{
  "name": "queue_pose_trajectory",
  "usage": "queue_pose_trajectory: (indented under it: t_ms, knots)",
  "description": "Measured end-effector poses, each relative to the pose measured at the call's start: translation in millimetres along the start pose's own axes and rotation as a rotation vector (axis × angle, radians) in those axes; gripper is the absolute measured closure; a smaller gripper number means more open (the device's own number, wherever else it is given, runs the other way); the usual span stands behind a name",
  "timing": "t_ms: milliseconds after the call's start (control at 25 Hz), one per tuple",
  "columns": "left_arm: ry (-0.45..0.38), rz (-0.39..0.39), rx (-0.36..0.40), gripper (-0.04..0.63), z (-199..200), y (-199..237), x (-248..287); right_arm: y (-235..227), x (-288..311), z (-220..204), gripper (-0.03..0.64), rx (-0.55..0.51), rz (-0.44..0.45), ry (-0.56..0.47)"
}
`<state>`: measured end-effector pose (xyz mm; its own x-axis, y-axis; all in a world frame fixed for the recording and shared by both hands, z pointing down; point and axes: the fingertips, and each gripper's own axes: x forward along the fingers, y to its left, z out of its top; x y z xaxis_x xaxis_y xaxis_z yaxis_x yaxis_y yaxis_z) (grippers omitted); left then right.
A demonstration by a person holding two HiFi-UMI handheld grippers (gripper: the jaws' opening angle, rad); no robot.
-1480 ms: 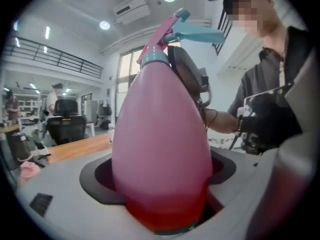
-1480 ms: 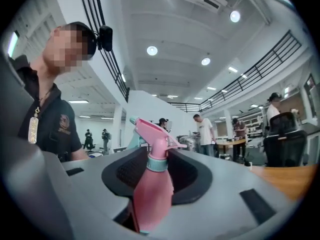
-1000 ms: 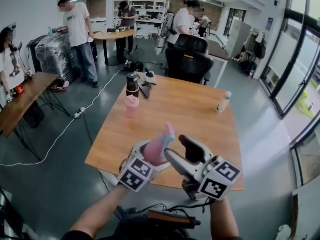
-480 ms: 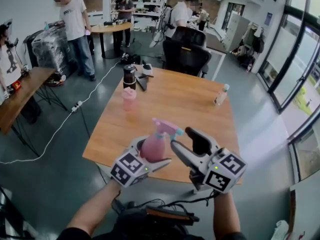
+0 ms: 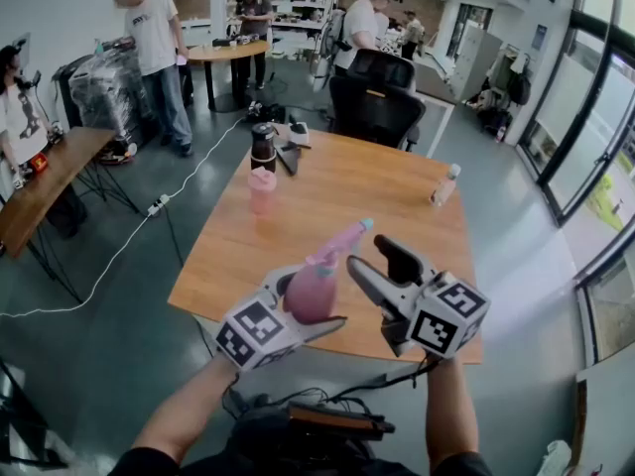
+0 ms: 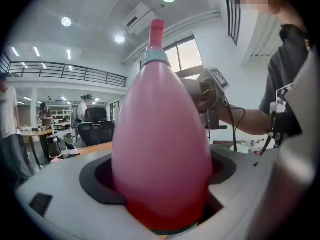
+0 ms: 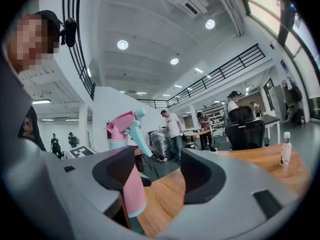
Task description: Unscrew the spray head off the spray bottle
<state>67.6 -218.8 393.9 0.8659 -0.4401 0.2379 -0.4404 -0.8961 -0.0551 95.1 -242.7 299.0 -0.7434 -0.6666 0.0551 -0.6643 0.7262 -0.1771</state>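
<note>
Wooden table [image 5: 382, 216] below; left gripper [image 5: 310, 307] clamps spray bottle [image 5: 317, 281]

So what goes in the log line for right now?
left gripper: shut on spray bottle | right gripper: open, empty | spray head: attached

Person's got both bare forearms stuck out fwd, L arm [image 5: 189, 419] and R arm [image 5: 446, 415], held up in the air side by side. L tongs [image 5: 316, 303] point up and lean in toward the other one, jaws clamped tight on the fat lower part of the spray bottle [image 5: 310, 286]. R tongs [image 5: 379, 262] sit just beside it, tilted up too, jaws spread apart w/ nothing btwn them. Marker cubes on both face back at the person.
</note>
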Motion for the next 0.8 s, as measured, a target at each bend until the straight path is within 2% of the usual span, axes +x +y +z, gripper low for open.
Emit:
queue_pose_trajectory:
  t_ms: [200,280,360,520,800]
  knots:
    - [0.065,0.174,-0.036,0.141,-10.7,29.8,3.7,23.1,-13.1,7.2,0.321,-0.005,-0.025,-0.031]
    - [0.080,0.239,-0.045,0.141,-14.2,39.9,6.0,37.6,-7.2,7.6,0.321,-0.025,-0.033,-0.016]
    - [0.088,0.270,-0.052,0.141,-16.0,43.9,9.6,48.4,4.6,4.4,0.321,-0.045,-0.037,0.023]
    - [0.098,0.260,-0.042,0.141,-17.7,36.5,18.3,53.4,17.6,3.4,0.367,-0.041,-0.048,0.055]
    - [0.091,0.201,0.017,0.141,-14.3,23.8,26.3,48.7,23.3,9.4,0.367,-0.070,-0.033,0.036]
